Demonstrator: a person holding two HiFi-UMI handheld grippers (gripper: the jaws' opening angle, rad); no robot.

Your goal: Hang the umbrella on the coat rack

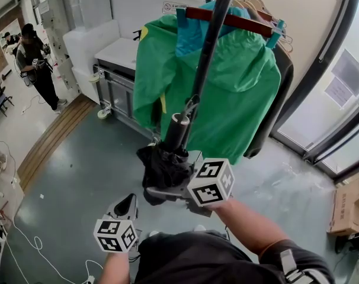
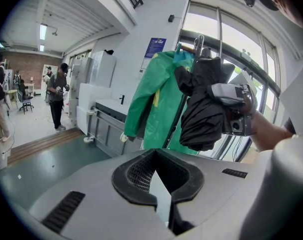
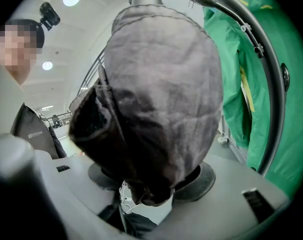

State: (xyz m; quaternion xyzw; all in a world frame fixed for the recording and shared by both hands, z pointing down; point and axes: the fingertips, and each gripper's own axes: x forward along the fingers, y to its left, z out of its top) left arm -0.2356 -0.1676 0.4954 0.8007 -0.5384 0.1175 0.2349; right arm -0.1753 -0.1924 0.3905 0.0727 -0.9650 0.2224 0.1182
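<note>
A folded black umbrella (image 1: 163, 165) stands upright against the dark pole of the coat rack (image 1: 209, 46), its round handle end (image 1: 177, 125) just below a small hook on the pole. My right gripper (image 1: 162, 189) is shut on the umbrella's bundled fabric (image 3: 161, 99), which fills the space between its pads (image 3: 211, 179). The rack's curved pole (image 3: 272, 89) rises just right of it. A green jacket (image 1: 227, 93) hangs on the rack behind. My left gripper (image 1: 130, 207) hangs lower left, shut and empty (image 2: 156, 156), facing the umbrella (image 2: 201, 111).
A white counter with grey cabinets (image 1: 117, 55) stands behind the rack. Glass doors (image 1: 339, 93) run along the right, with a cardboard box (image 1: 348, 203) on the floor. People stand far left (image 1: 37, 64). Cables (image 1: 31, 241) lie at the lower left.
</note>
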